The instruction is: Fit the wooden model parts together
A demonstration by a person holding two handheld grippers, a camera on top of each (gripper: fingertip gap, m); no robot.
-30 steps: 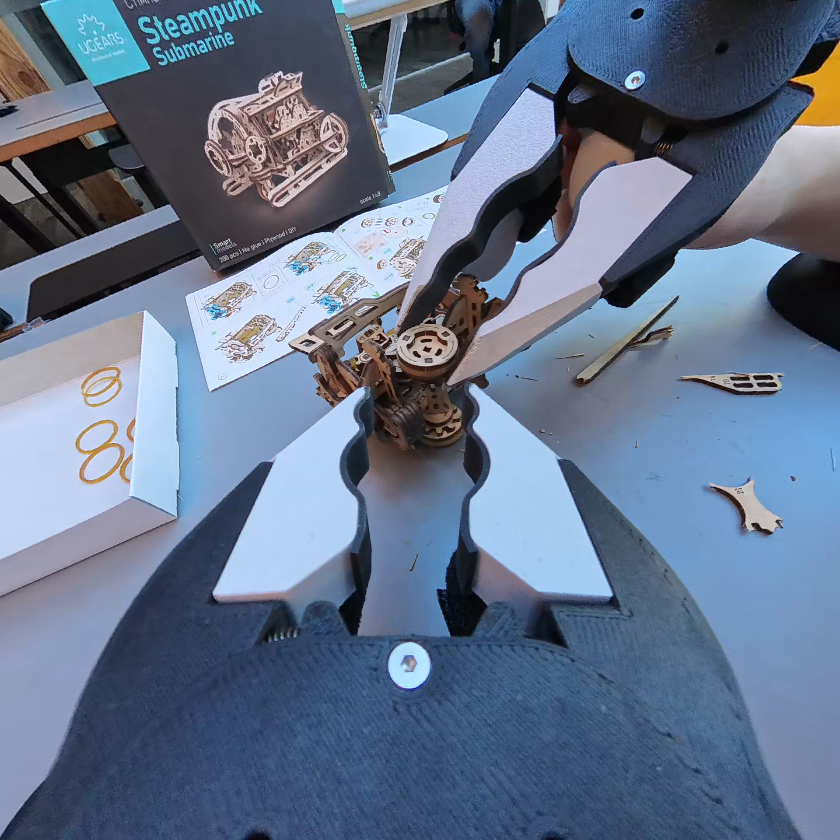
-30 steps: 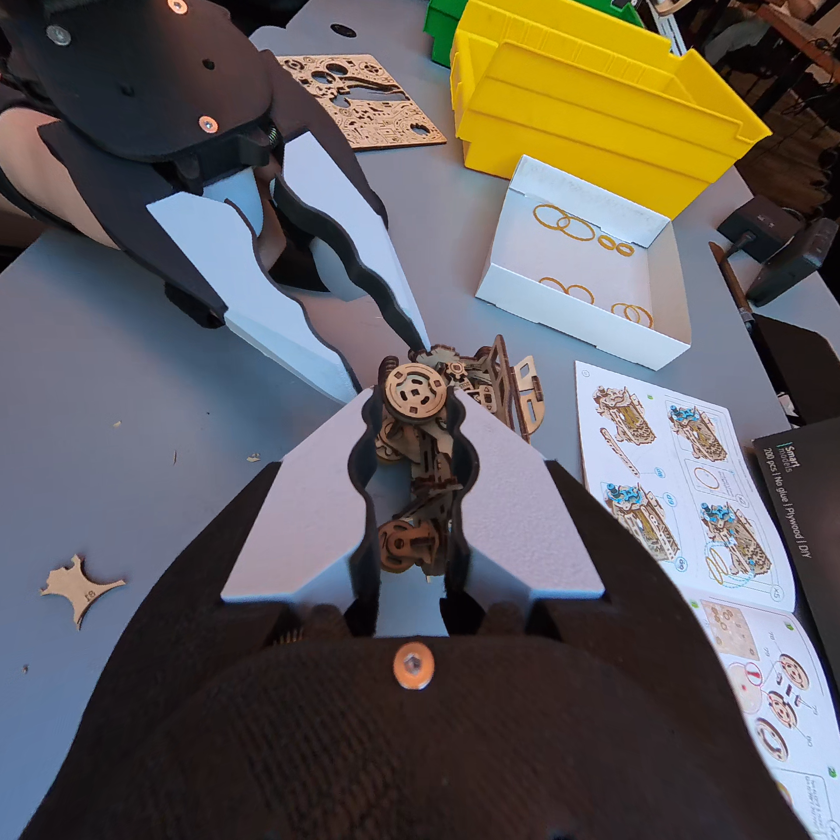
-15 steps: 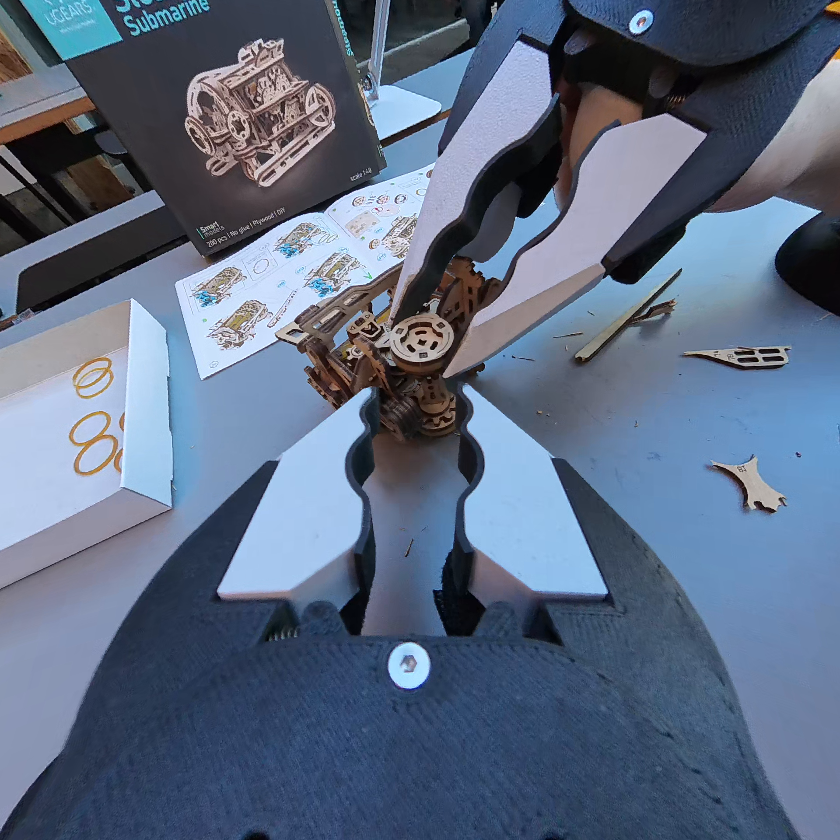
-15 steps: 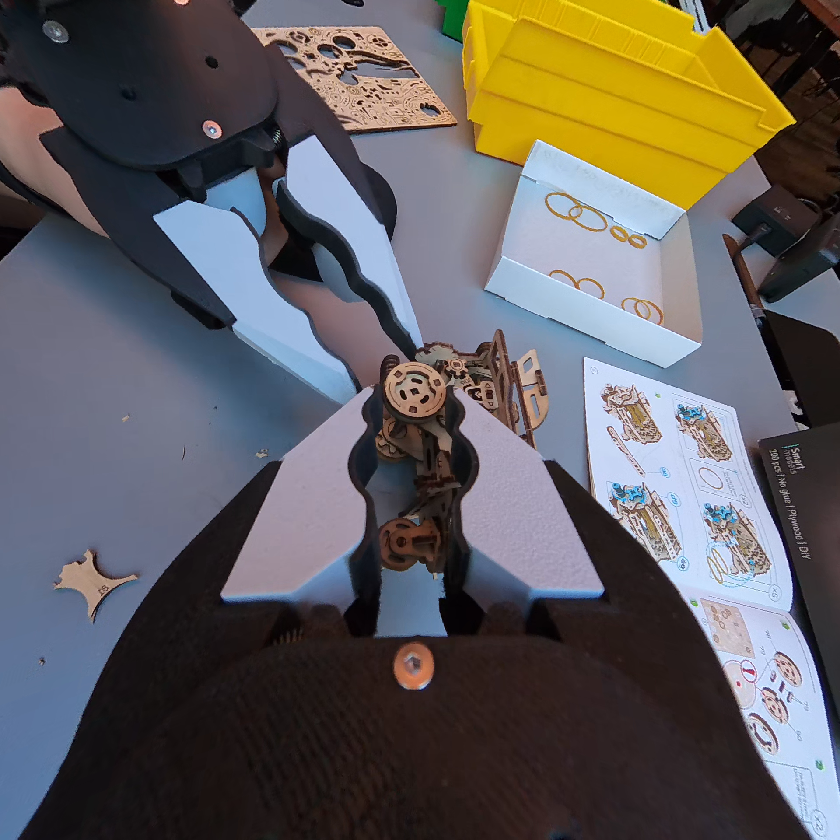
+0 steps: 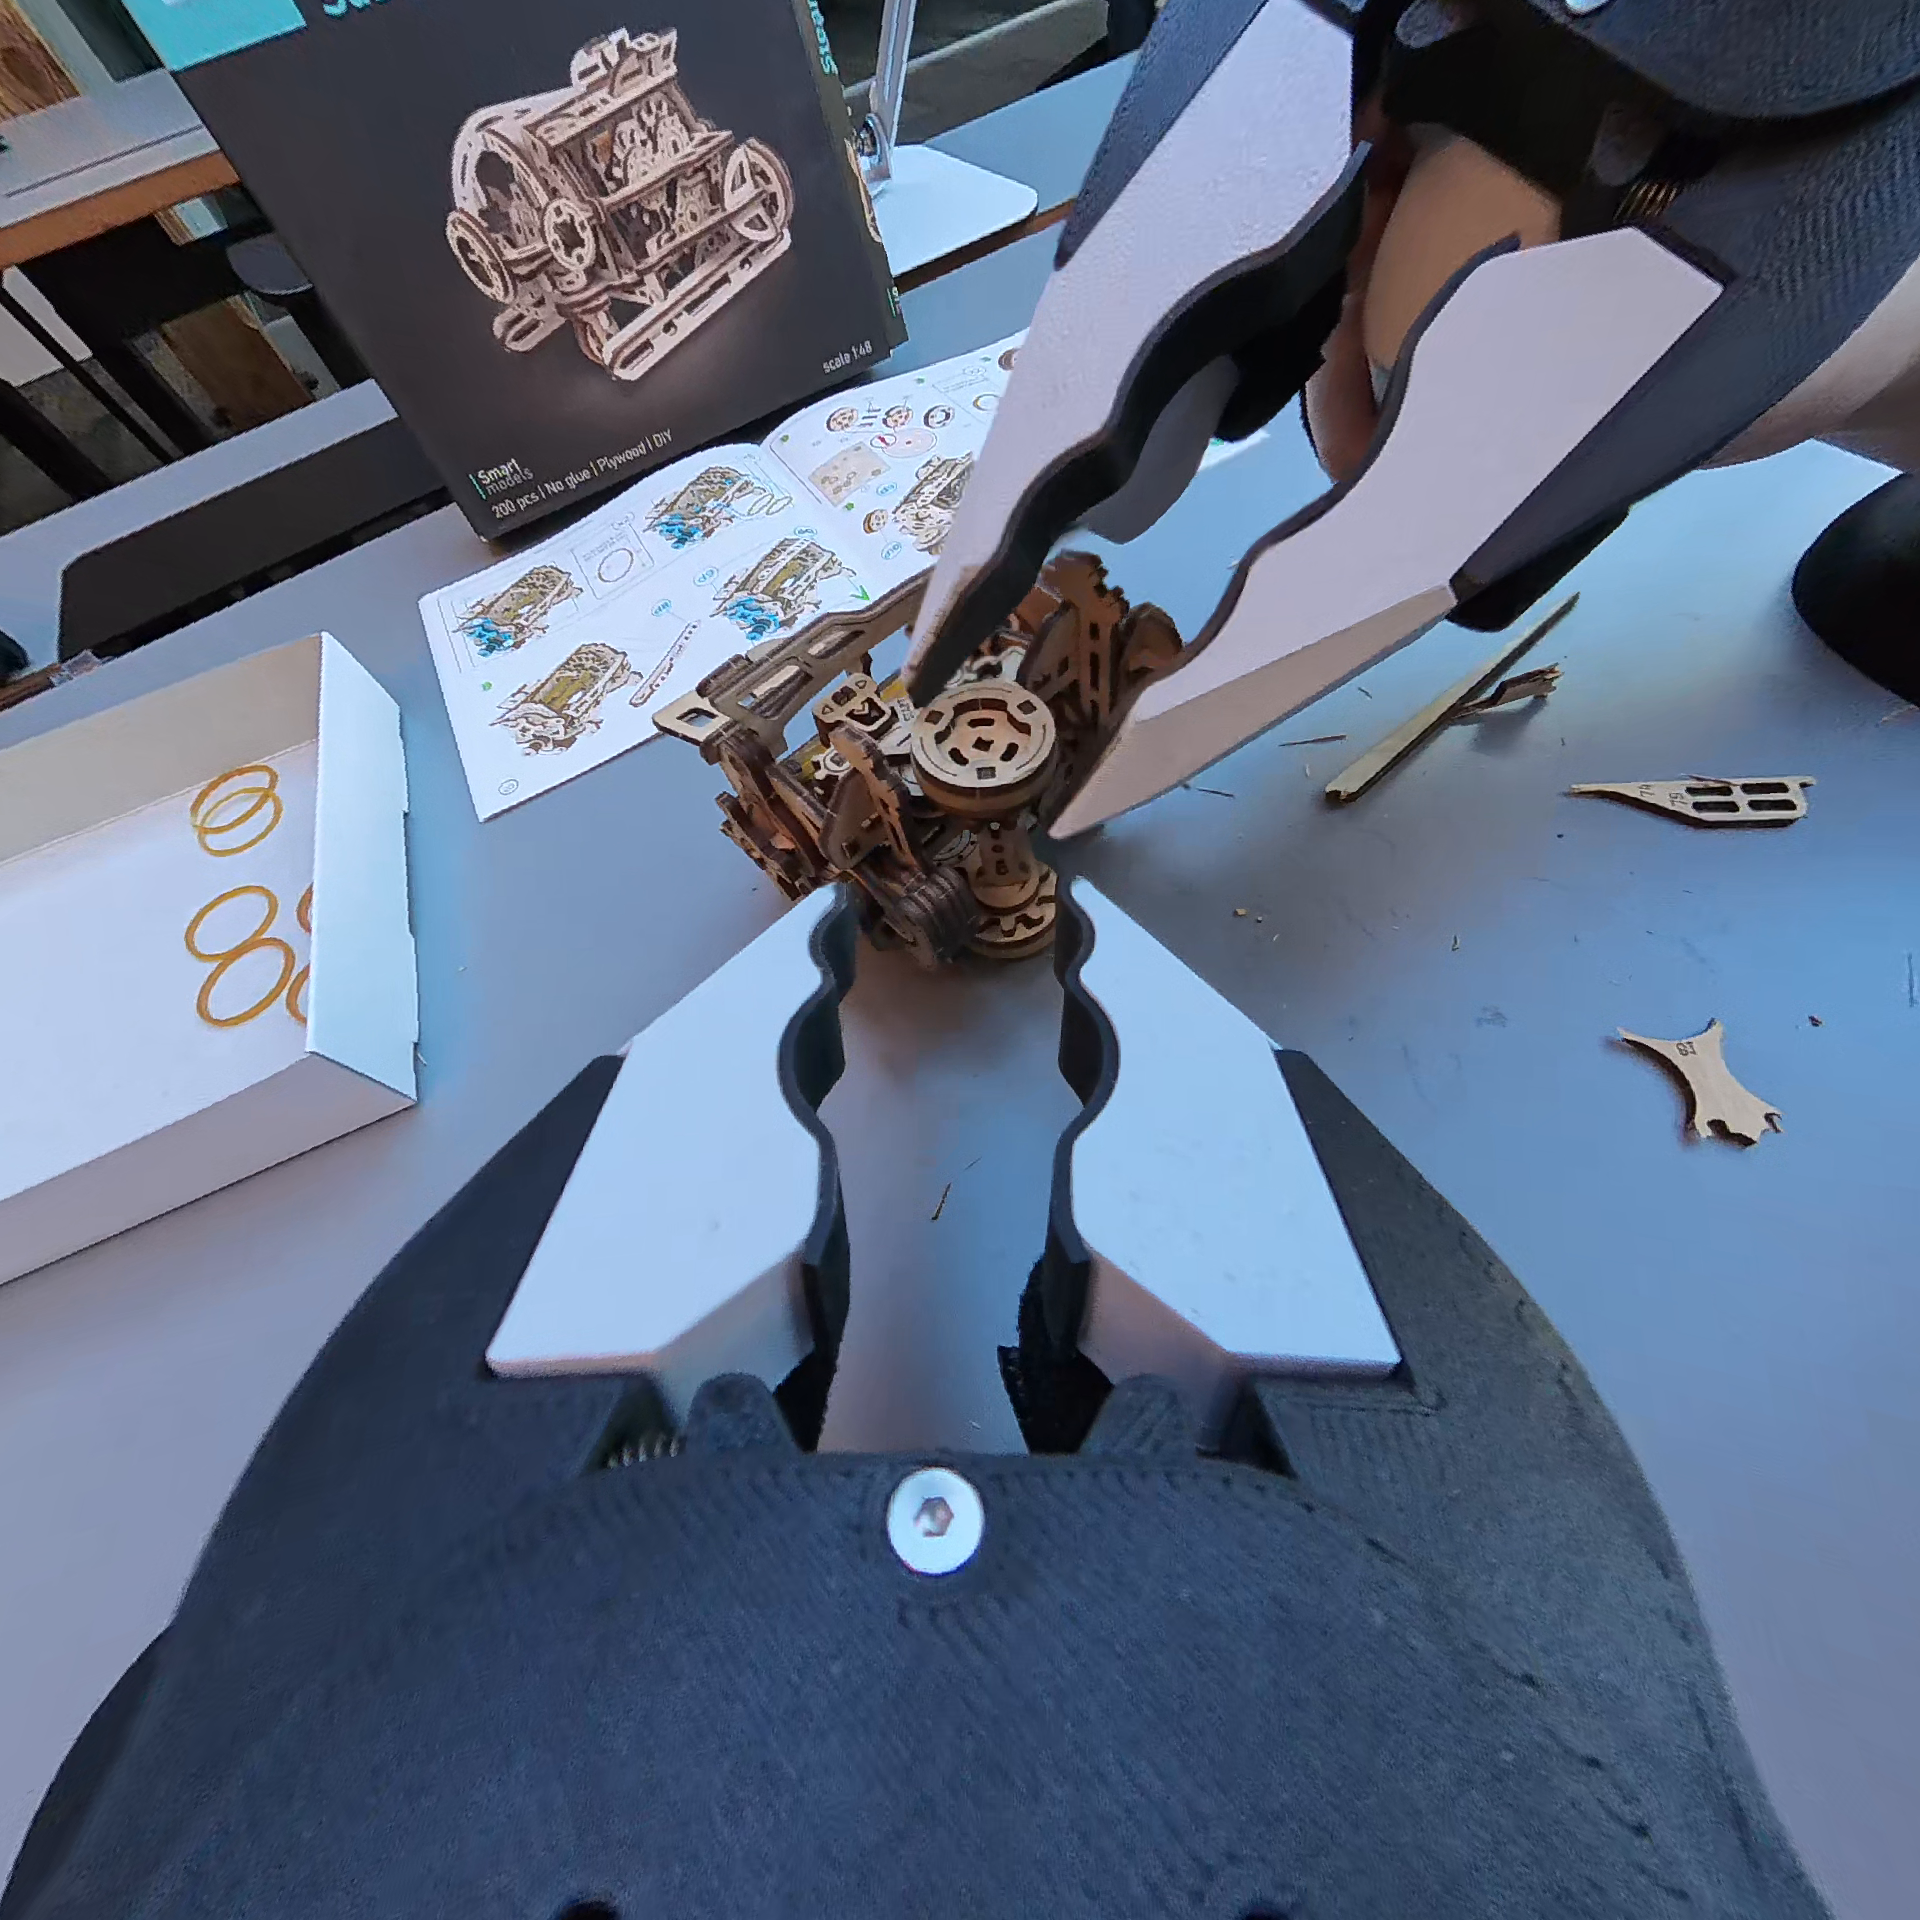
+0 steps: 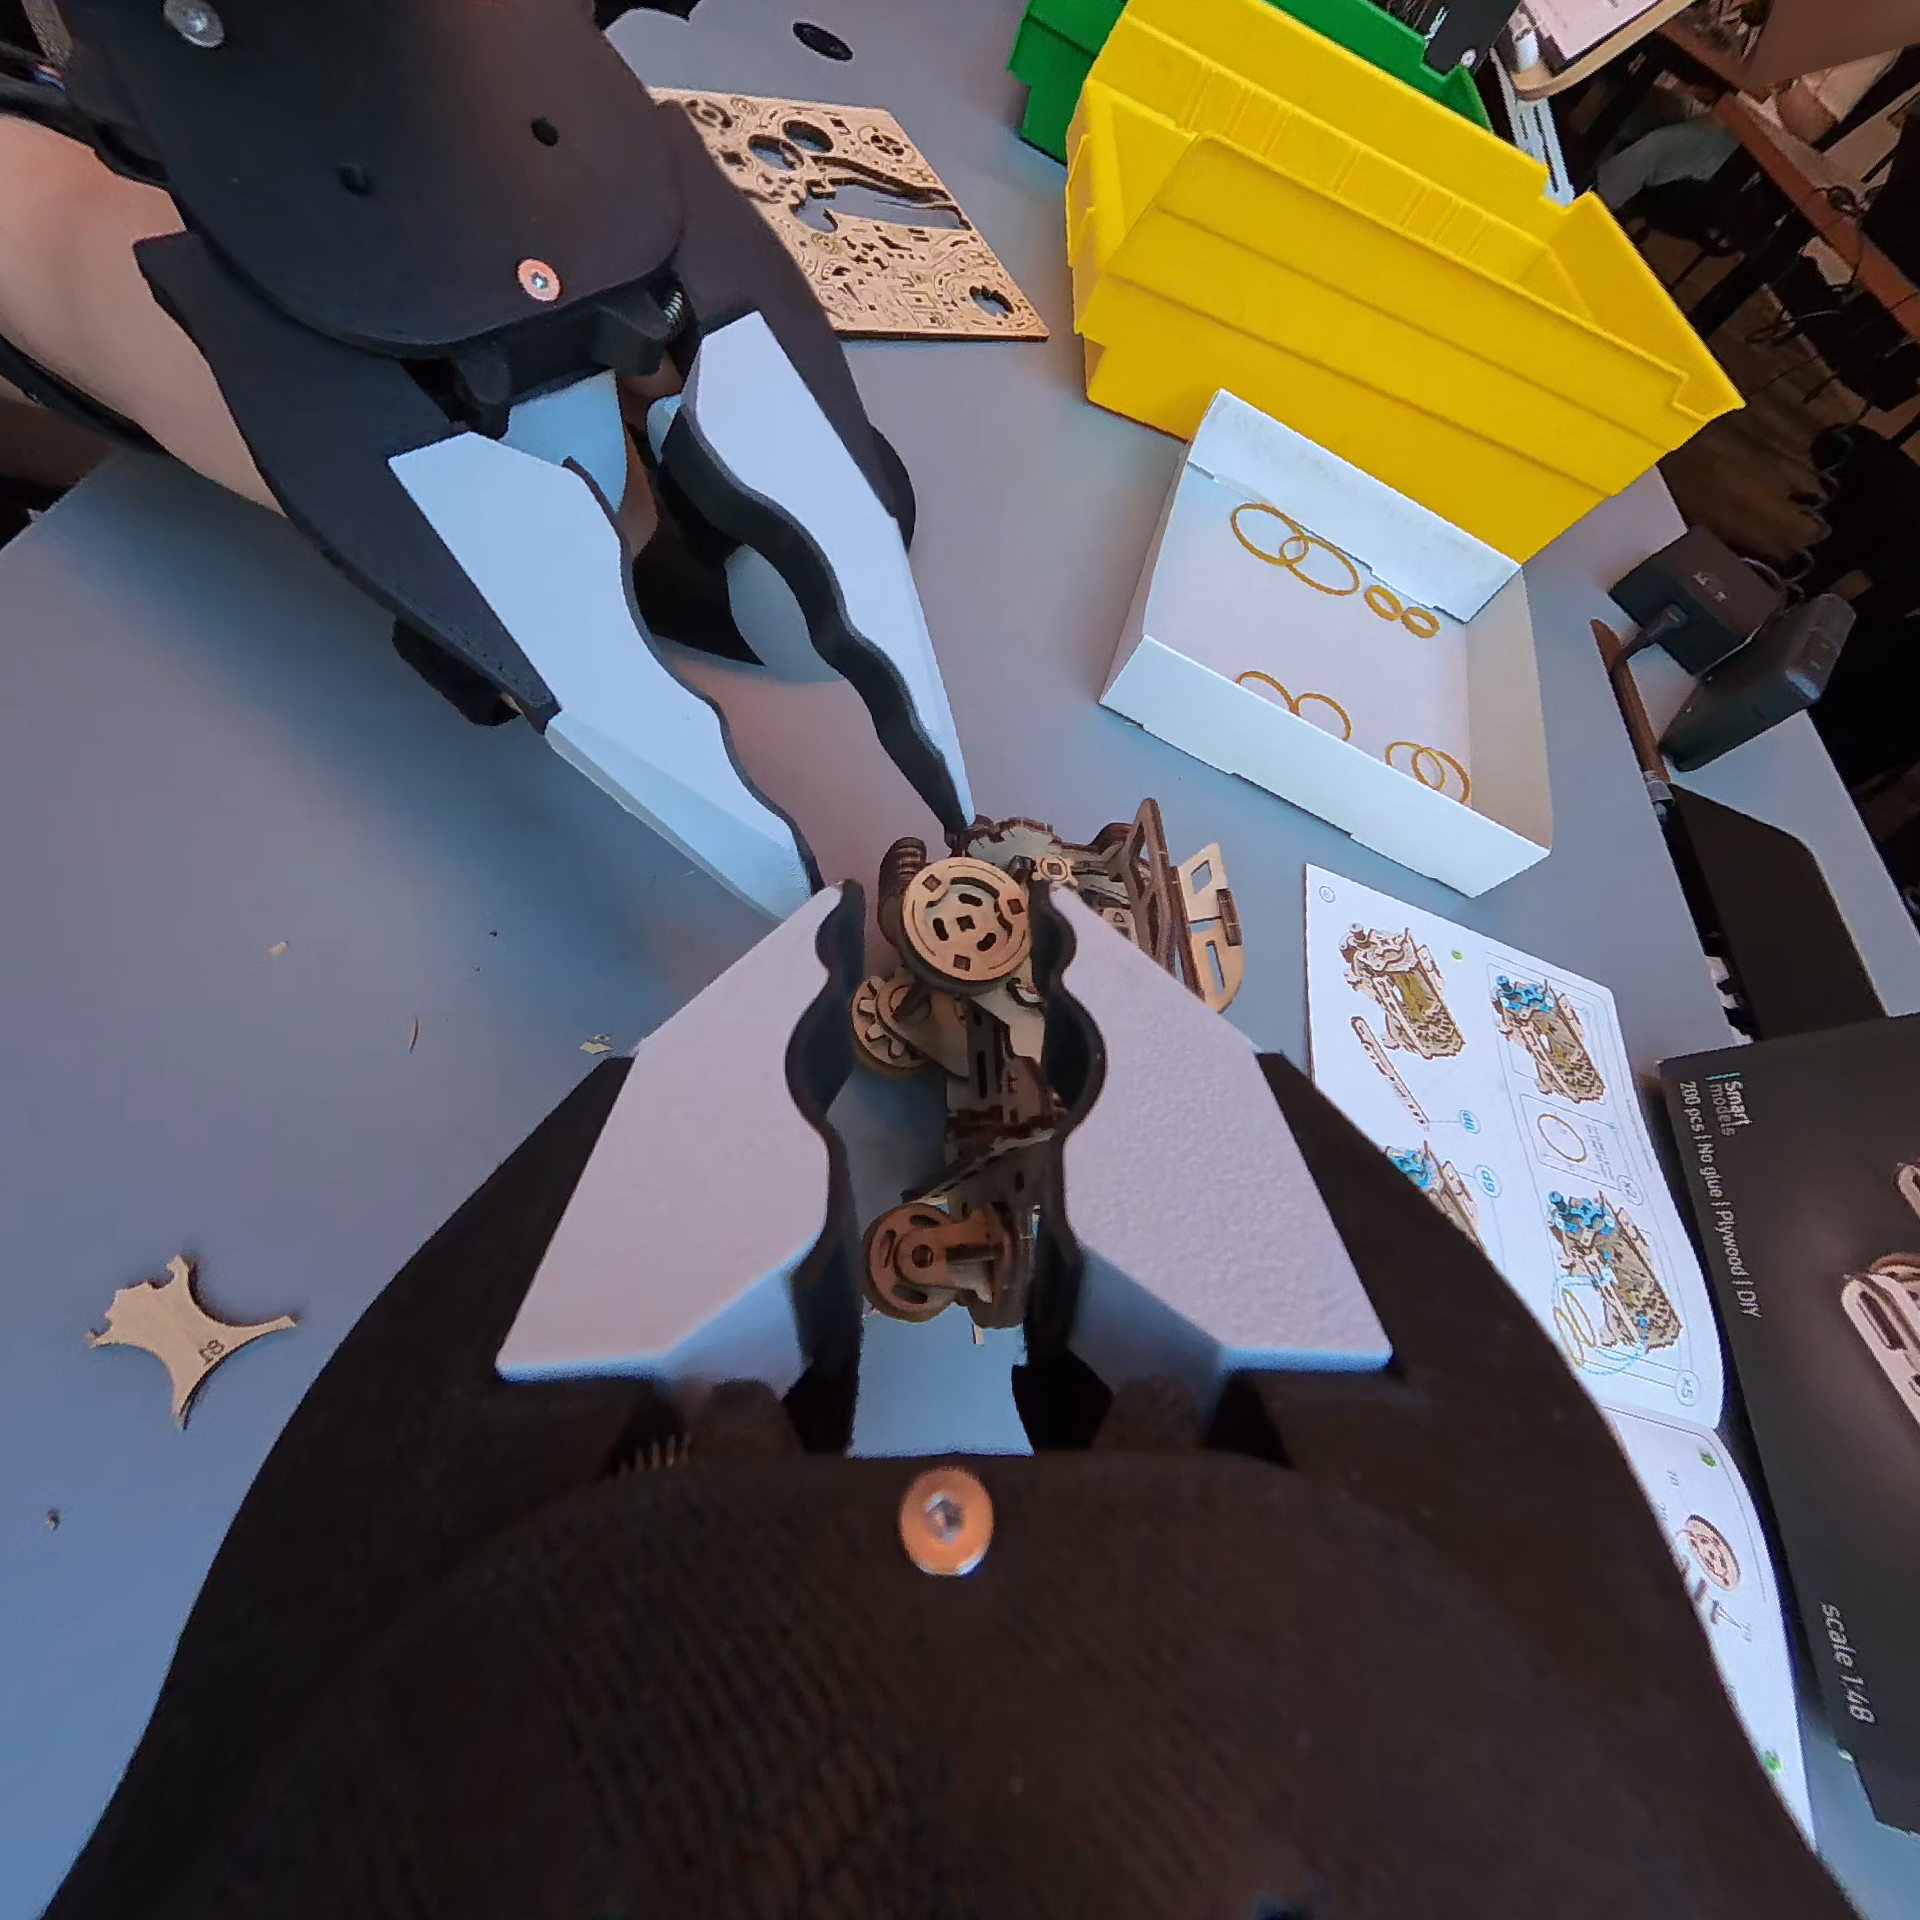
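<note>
Plywood fills your right gripper [image 6: 951, 914]: its two fingers are clamped on the wooden model [image 6: 971, 1049], which runs lengthwise down the slot between them, with a round slotted wheel [image 6: 964, 928] at the tips. The model sits low over the grey tabletop [image 6: 260, 935], roughly at its middle.

Your left gripper [image 5: 951, 904] stands partly spread, its tips at either side of the model's near end [image 5: 935, 831]; you cannot tell from these views whether the pads actually touch the wood.

Toward the far side of the tabletop, a white cardboard tray [image 6: 1340, 665] holds yellow rubber bands [image 6: 1294, 551], and stacked yellow bins [image 6: 1351, 270] stand just behind it. An open instruction booklet [image 6: 1507, 1122] lies beside the model, with the dark kit box [image 5: 540, 229] at its far edge. A cut-out plywood sheet [image 6: 873, 218] lies behind the left gripper. Loose offcuts sit apart: a star-shaped scrap [image 6: 187, 1340], a slotted piece [image 5: 1704, 800] and a thin strip [image 5: 1444, 707].
</note>
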